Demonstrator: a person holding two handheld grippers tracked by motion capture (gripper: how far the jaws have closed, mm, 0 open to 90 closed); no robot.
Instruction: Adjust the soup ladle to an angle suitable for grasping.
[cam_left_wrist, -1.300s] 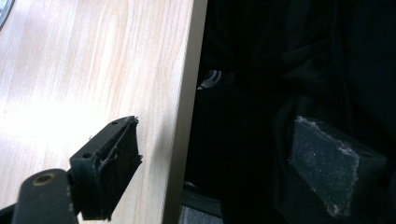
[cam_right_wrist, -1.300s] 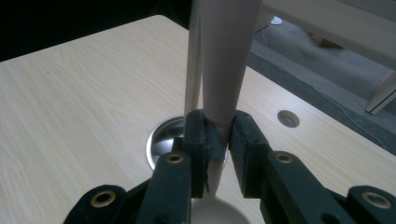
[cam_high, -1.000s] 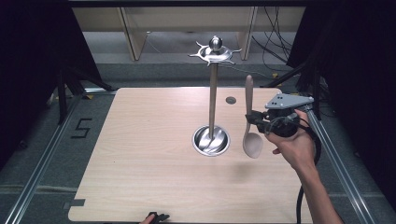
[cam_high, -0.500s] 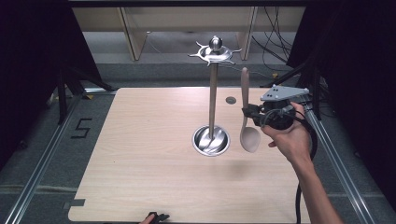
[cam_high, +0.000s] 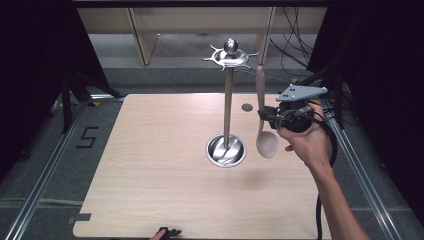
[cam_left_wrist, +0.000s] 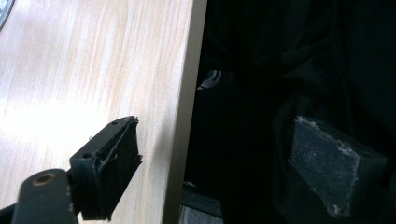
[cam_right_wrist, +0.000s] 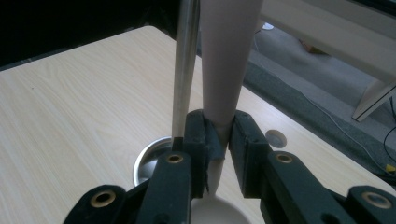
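Two grippers are in play, and one holds something. The right gripper (cam_high: 266, 118) has its jaws clamped on the neck of a pale spoon (cam_high: 263, 117), gripping it where the handle narrows just above the bowl. In the high view the spoon stands nearly upright in the air over the table (cam_high: 150, 175), handle up and bowl down, with the bowl hanging just to the right of the stand's round base (cam_high: 226, 150). The handle's tip reaches up beside the hooked crown (cam_high: 230, 56) at the top of the stand (cam_high: 228, 107), near it but apart from it. The right hand (cam_high: 305, 140) wraps the gripper's body from the right side of the table, with the grey plate on top and the cable trailing down along the forearm.

In the right gripper view the spoon (cam_right_wrist: 224, 70) rises straight from between the two pads of the gripper (cam_right_wrist: 219, 140), and the stand's steel pole (cam_right_wrist: 186, 65) runs up just left of it (whether pole and spoon touch I cannot tell). A small round hole (cam_right_wrist: 275, 138) in the tabletop lies to the right of the jaws.

The left gripper (cam_left_wrist: 215, 163) sits at the near edge of the table (cam_left_wrist: 93, 70), jaws wide apart with nothing between them; one pad is over the wood, the other over dark cloth beyond the edge. Its tip peeks in at the bottom of the high view (cam_high: 167, 233).
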